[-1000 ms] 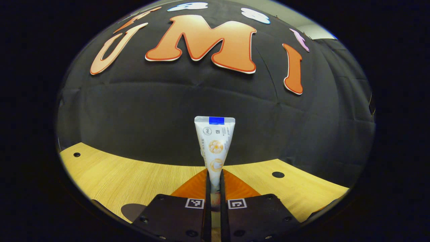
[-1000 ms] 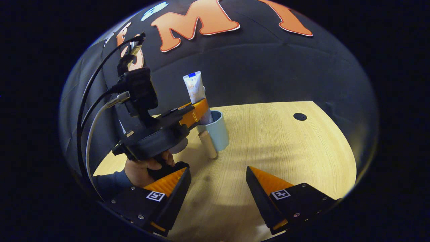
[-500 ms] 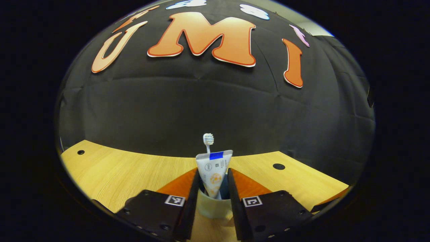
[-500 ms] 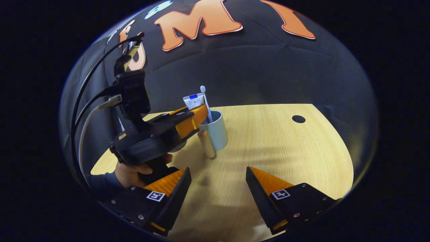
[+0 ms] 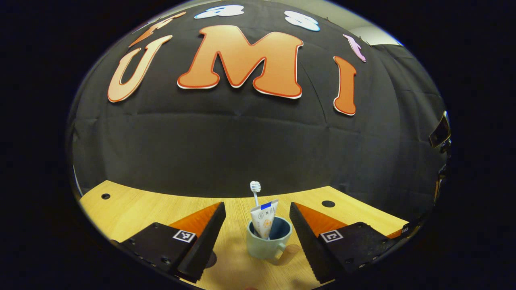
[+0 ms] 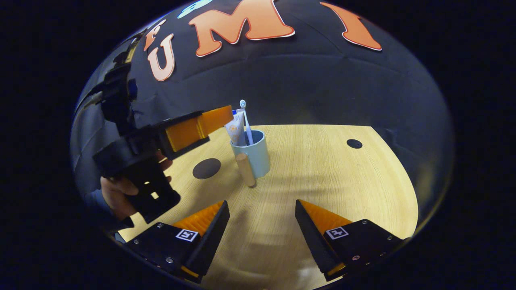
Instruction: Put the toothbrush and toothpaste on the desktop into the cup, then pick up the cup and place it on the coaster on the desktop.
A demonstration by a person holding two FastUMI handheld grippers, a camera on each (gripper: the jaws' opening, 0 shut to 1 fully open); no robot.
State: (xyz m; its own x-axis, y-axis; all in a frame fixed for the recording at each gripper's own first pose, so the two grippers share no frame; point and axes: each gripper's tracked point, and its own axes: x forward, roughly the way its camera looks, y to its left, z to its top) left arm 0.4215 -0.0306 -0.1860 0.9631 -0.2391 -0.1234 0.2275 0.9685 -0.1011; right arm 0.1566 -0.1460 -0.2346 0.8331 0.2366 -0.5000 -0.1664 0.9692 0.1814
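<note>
On wooden desktop point(image 6: 322, 169), toothpaste point(image 5: 264, 219) stands crimp-up in cup point(image 5: 268, 243); both grippers gape empty.

One pale blue ceramic cup point(image 6: 252, 155), one white toothbrush point(image 6: 245, 121), one white toothpaste tube point(image 6: 235, 131), one dark round coaster point(image 6: 206, 168), two tabletop holes.

At centre frame in the right gripper view, the cup point(image 6: 252, 155) stands on the surface point(image 6: 330, 177), with the toothbrush point(image 6: 246, 121) and toothpaste point(image 6: 236, 131) upright inside it. The coaster point(image 6: 206, 168) lies left of it, apart. The left tongs point(image 6: 219, 117) hang at upper left, beside the toothpaste.
</note>
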